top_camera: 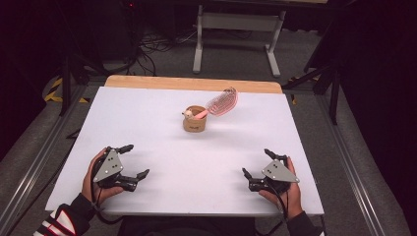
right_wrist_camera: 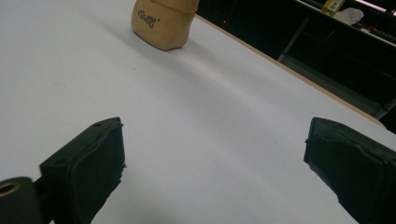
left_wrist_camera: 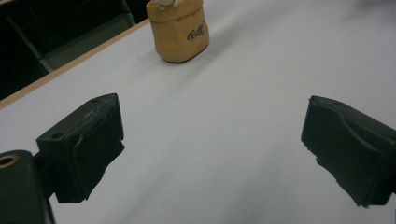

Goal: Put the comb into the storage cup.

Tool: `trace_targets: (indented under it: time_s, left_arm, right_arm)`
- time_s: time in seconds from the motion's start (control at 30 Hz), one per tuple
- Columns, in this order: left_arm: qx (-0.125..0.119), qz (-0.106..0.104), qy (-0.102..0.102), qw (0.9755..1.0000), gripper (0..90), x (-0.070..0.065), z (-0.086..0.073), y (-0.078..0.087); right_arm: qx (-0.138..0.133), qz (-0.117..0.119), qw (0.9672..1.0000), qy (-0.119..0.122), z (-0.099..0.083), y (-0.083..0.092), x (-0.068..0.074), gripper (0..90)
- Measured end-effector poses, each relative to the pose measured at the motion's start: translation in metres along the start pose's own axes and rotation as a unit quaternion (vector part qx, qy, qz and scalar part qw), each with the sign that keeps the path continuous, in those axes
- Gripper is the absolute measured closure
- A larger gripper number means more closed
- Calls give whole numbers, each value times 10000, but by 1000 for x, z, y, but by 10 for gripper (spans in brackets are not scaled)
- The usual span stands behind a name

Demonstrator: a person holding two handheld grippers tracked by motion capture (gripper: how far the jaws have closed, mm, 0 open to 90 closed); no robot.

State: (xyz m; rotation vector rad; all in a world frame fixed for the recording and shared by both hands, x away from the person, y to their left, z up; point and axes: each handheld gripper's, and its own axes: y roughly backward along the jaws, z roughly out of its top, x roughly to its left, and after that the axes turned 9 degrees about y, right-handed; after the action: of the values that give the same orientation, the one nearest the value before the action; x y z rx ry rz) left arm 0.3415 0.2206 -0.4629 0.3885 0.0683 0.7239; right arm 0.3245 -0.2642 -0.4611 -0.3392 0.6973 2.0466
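Observation:
A small tan holder (top_camera: 194, 119) stands near the middle of the white table (top_camera: 147, 113), toward the far side. A pink hairbrush (top_camera: 222, 103) leans out of it to the right, handle down inside, and a small pale object rests at its rim. The same tan holder (left_wrist_camera: 180, 31) carries dark lettering in the left gripper view, and it shows again as the tan holder (right_wrist_camera: 162, 21) in the right gripper view. My left gripper (top_camera: 138, 161) rests open at the near left, held by a hand. At the near right my right gripper (top_camera: 256, 161) is open too. Nothing lies between either pair of jaws.
The table's far wooden edge (top_camera: 192, 83) borders a grey floor with a white table frame (top_camera: 236, 29) and cables behind. Metal rails (top_camera: 29, 167) run along both sides of the table. White surface lies bare between the grippers and the holder.

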Motion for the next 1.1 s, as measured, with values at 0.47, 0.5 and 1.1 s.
trace_targets:
  time_s: [0.47, 0.5, 1.1]
  left_arm:
    - [-40, -19, -34, 10000, 69, -1, -1, 4]
    - [-47, -20, 2, 10000, 69, -1, -1, 4]
    - [9, -16, 15, 10000, 69, -1, -2, 1]
  right_arm:
    - [23, -126, 9999, 6, 3, -1, 3, 58]
    - [20, -126, 9999, 17, 4, -1, 3, 58]
    - [-27, -224, 9997, -23, 3, 0, 2, 64]
